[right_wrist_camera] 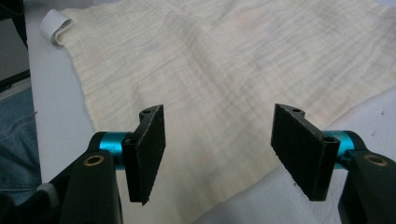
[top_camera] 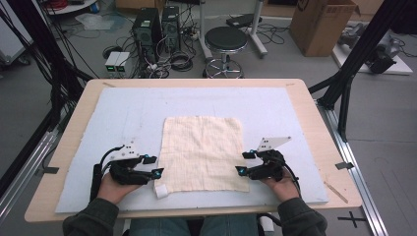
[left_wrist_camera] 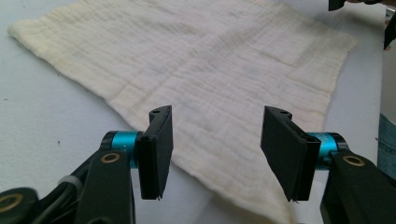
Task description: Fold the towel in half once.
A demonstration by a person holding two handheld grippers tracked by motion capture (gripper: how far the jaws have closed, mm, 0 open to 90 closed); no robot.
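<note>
High view first: a cream cloth point(top_camera: 202, 153) lies spread flat on the pale blue mat point(top_camera: 123, 113) that covers the wooden table point(top_camera: 314, 113), nearer the person's edge than the far one. Everything else I place against that cloth. The left gripper point(top_camera: 153, 166) sits just off its left edge, near the close corner, held in the person's left hand point(top_camera: 114, 188); the right gripper point(top_camera: 245, 162) sits at its right edge, near the other close corner, in the right hand point(top_camera: 282, 186). A small white tag point(top_camera: 161, 191) curls out from the cloth's near left corner, just beside the left gripper. In the left gripper view the two black jaws stand well apart with nothing between them, the cloth point(left_wrist_camera: 201, 70) lying flat on the mat beyond and below them, its corner running under the right-hand jaw. The right gripper view tells the same story: jaws wide apart, empty, the cloth point(right_wrist_camera: 224, 65) stretched out beneath and ahead, with the white tag point(right_wrist_camera: 55, 26) at its far corner. Neither pair of jaws presses on the fabric. Beyond the table, past the cloth's far edge, a black stool point(top_camera: 225, 43) stands on the floor.
</note>
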